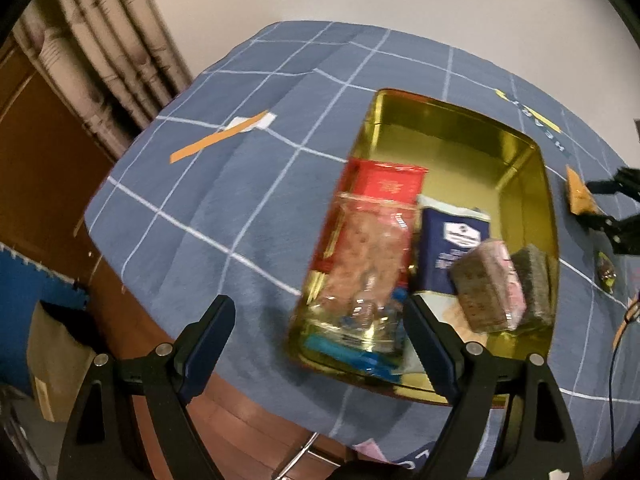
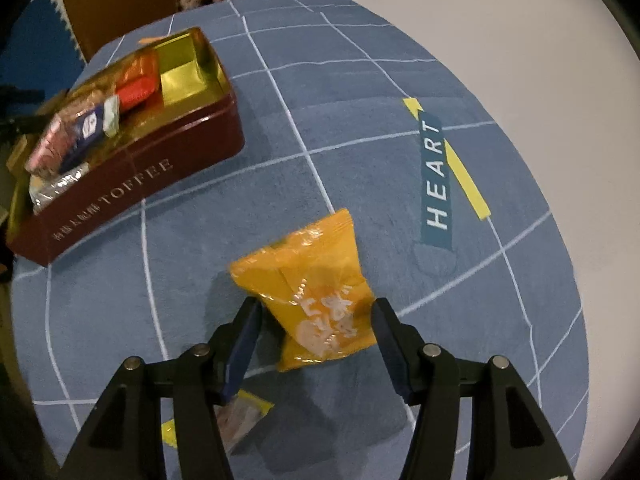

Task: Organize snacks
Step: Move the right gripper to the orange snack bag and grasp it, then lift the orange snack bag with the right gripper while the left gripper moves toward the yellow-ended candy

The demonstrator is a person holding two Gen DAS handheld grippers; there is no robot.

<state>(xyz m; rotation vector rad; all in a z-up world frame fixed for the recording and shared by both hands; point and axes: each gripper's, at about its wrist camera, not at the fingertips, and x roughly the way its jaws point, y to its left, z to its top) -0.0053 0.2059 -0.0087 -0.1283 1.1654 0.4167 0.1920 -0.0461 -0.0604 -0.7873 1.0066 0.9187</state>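
A gold-lined toffee tin sits on the blue checked cloth and holds several snack packs: a clear pack with a red top, a navy pack and a pink-edged biscuit pack. My left gripper is open and empty, just in front of the tin's near edge. The tin also shows in the right wrist view. My right gripper is open around an orange snack bag that lies on the cloth; its fingers sit on either side and look apart from the bag.
A small yellow-edged packet lies on the cloth under the right gripper. A "HEART" label is printed on the cloth. The table edge, wooden furniture and a curtain are to the left.
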